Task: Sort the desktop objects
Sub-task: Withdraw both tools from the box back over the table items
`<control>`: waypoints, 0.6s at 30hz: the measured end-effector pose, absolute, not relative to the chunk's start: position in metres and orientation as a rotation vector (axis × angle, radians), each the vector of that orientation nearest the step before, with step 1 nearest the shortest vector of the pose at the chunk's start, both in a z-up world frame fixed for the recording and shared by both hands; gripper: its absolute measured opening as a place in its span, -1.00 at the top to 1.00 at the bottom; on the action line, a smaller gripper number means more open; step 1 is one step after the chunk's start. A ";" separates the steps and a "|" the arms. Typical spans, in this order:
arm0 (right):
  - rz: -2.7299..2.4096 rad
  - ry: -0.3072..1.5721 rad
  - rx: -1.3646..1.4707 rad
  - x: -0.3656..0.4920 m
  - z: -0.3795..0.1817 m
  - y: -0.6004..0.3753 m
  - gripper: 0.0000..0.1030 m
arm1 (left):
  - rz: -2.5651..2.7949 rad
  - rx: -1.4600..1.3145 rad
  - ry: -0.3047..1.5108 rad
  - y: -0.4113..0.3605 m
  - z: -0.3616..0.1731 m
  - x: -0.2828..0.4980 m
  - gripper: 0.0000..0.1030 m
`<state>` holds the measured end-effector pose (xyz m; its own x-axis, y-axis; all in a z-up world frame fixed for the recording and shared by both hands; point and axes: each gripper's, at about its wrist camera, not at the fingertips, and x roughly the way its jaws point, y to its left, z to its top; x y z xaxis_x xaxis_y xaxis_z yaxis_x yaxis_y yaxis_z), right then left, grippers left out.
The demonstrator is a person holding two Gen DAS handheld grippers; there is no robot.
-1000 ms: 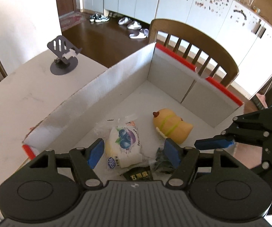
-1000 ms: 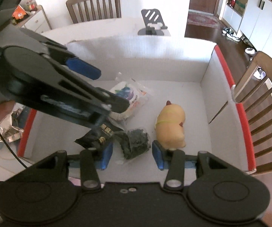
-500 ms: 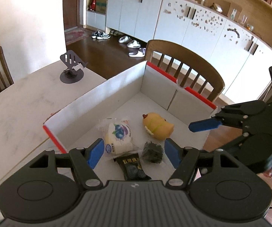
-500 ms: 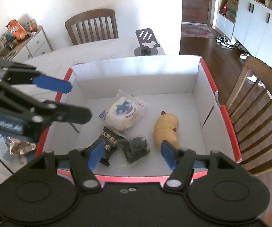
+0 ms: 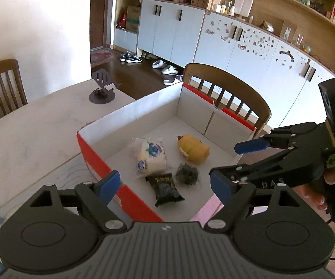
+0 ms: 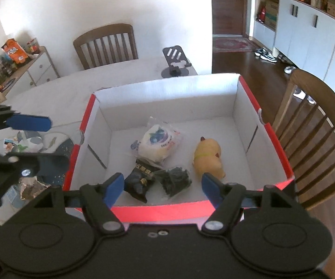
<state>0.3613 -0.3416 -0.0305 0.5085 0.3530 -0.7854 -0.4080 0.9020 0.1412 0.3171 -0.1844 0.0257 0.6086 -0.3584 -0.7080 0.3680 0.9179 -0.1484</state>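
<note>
While both tools hang above the red-edged cardboard box [image 6: 248, 93] on the table [image 5: 27, 139], nothing sits between either pair of blue pads. The left gripper [image 5: 165, 183] is spreading its jaws and so is the right gripper [image 6: 160, 184]; both are released and empty. Inside the box lie a white blueberry-print packet [image 6: 157, 143], a yellow duck toy [image 6: 208, 158], a black snack pouch [image 6: 139, 182] and a dark clear-wrapped bundle [image 6: 175, 180], close together. More wrappers [image 6: 31, 186] lie outside the box's left wall.
</note>
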 end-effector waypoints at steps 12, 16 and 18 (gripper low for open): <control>0.427 0.850 -0.046 0.327 -0.016 -0.316 -0.46 | -0.412 -0.036 0.751 -0.144 0.028 0.266 -0.99; 0.424 0.824 -0.052 0.313 -0.011 -0.298 -0.47 | -0.388 -0.043 0.732 -0.127 0.031 0.246 -0.99; 0.421 0.819 -0.055 0.307 -0.010 -0.288 -0.48 | -0.380 -0.048 0.722 -0.116 0.033 0.236 -0.99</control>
<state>0.3074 -0.2883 -0.0102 0.6056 0.3426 -0.7182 -0.3847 0.9161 0.1126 0.2359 -0.1158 0.0333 0.6854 -0.3549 -0.6358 0.3225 0.9308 -0.1720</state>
